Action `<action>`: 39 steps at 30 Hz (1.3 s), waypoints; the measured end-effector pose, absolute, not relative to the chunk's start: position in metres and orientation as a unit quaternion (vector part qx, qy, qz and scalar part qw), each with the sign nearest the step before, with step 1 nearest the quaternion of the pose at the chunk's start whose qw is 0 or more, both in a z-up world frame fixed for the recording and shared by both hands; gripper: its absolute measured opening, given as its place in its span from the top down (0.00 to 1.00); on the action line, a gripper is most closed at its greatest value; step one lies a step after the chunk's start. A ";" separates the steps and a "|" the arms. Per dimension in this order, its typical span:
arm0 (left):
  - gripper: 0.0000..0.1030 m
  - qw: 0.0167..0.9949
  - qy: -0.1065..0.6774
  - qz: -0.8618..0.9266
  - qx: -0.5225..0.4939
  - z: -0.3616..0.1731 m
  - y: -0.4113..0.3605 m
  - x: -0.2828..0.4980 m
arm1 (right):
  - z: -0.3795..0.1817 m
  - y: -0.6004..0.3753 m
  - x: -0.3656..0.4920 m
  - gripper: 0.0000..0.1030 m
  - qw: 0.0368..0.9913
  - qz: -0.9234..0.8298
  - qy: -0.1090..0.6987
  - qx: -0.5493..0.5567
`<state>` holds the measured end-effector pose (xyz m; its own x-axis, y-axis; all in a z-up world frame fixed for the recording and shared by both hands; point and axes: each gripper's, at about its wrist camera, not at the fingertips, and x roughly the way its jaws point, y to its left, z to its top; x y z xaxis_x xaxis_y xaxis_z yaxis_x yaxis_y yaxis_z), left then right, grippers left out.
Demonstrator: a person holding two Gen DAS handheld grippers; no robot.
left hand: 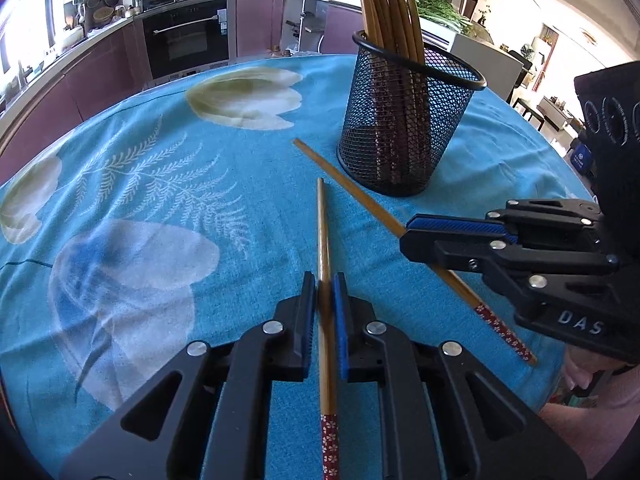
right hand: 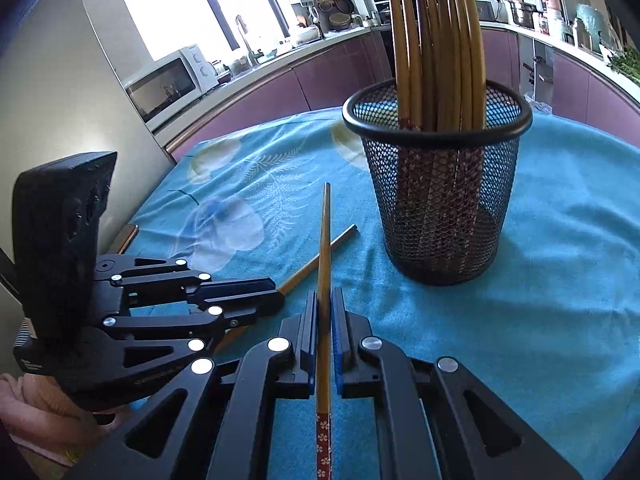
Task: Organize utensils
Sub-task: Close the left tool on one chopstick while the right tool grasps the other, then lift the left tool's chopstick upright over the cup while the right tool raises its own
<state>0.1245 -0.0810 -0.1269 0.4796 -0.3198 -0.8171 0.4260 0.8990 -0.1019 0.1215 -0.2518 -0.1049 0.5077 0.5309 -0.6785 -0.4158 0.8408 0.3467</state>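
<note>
A black wire-mesh holder is seen standing upright on a table covered by a blue cloth printed with pale flowers and fern leaves. Inside the holder a bundle of bamboo chopsticks is packed, red patterned ends down and tapered tips fanning up above the rim. Two more chopsticks of the same kind are found just in front of the holder, each one clamped by a hand-held tool. The left gripper is clenched on one chopstick, whose tip points away over the cloth and whose red floral end runs back between the fingers. The right gripper is clenched on the other chopstick in the same manner. From the right wrist view, the two chopsticks are seen crossing. Behind the table, purple kitchen cabinets and a built-in oven are shown.
</note>
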 end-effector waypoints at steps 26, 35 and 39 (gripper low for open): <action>0.92 0.884 0.393 -0.252 0.007 -0.067 -0.068 0.108 | -0.064 -0.274 0.101 0.94 0.891 0.292 0.337 0.086; 0.92 0.887 0.369 -0.277 -0.021 -0.043 -0.060 0.101 | -0.050 -0.285 0.097 0.94 0.901 0.290 0.310 0.093; 0.92 0.886 0.365 -0.286 -0.028 -0.038 -0.059 0.099 | -0.046 -0.290 0.094 0.94 0.903 0.290 0.302 0.095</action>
